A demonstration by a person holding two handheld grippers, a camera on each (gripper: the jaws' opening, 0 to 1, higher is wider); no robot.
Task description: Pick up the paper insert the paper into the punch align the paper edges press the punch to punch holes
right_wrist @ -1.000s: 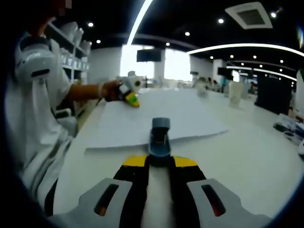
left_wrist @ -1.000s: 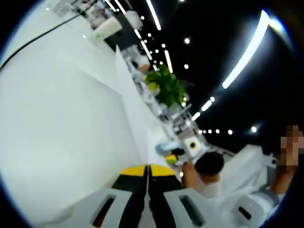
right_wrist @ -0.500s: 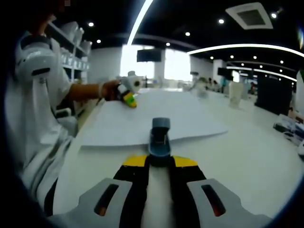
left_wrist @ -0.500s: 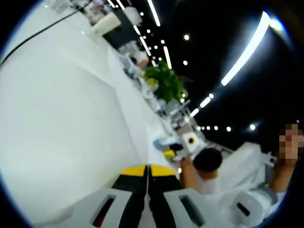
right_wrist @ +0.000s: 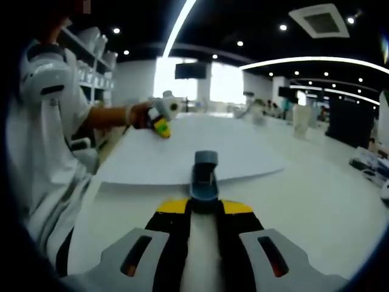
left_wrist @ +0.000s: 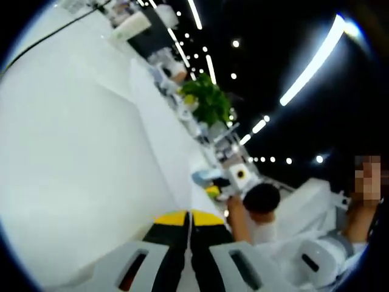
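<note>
At lower centre of the right gripper view, the right tongs point(right_wrist: 205, 207) sit with jaws narrow around the base of the blue punch point(right_wrist: 205, 176), where the white paper point(right_wrist: 188, 155) meets it on the white counter point(right_wrist: 316, 194). Upper left, the left tongs point(right_wrist: 159, 125) hold the paper's far edge. Left gripper view: left tongs point(left_wrist: 189, 217) nearly closed on that paper point(left_wrist: 161, 140).

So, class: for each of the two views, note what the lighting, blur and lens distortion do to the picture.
Left gripper view: strongly tilted, the white paper washed out by glare, background plant soft. Right gripper view: level, the punch fairly sharp, ceiling light strips bent by the fisheye, bright windows blown out.
</note>
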